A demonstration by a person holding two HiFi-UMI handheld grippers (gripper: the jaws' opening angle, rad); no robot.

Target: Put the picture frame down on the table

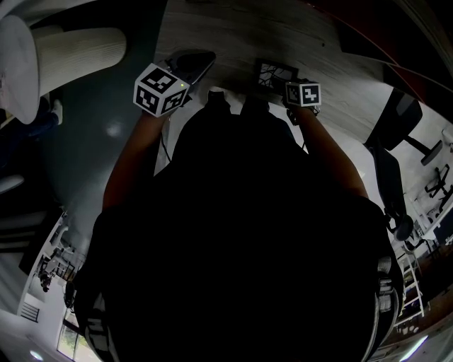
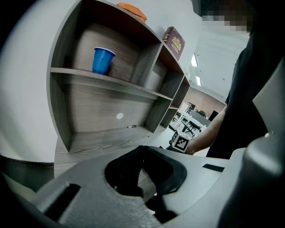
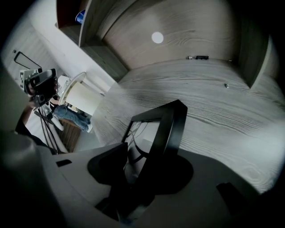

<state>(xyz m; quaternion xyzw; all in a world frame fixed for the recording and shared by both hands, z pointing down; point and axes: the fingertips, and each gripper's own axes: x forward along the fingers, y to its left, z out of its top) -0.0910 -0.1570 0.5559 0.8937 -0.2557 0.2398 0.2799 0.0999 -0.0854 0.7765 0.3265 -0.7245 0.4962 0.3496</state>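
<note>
The black picture frame (image 3: pixel 164 124) stands nearly upright and tilted on the wood-grain table (image 3: pixel 213 102), its lower part between my right gripper's (image 3: pixel 142 153) jaws. The left pad (image 3: pixel 113 160) stands a little apart from the glass; the other jaw is hidden behind the frame's edge, so the jaws look open around it. In the head view the frame (image 1: pixel 274 73) is just beyond the right gripper (image 1: pixel 284 85). My left gripper (image 1: pixel 204 61) hangs over the table's left part, away from the frame. Its jaws (image 2: pixel 144 180) are slightly apart with only table showing between them.
A grey shelf unit (image 2: pixel 111 82) rises at the back of the table, holding a blue cup (image 2: pixel 103 60), a dark book (image 2: pixel 173 40) and an orange thing (image 2: pixel 132 10). A white ribbed cylinder (image 1: pixel 78 49) stands left of the table. An office chair (image 1: pixel 396 120) is at the right.
</note>
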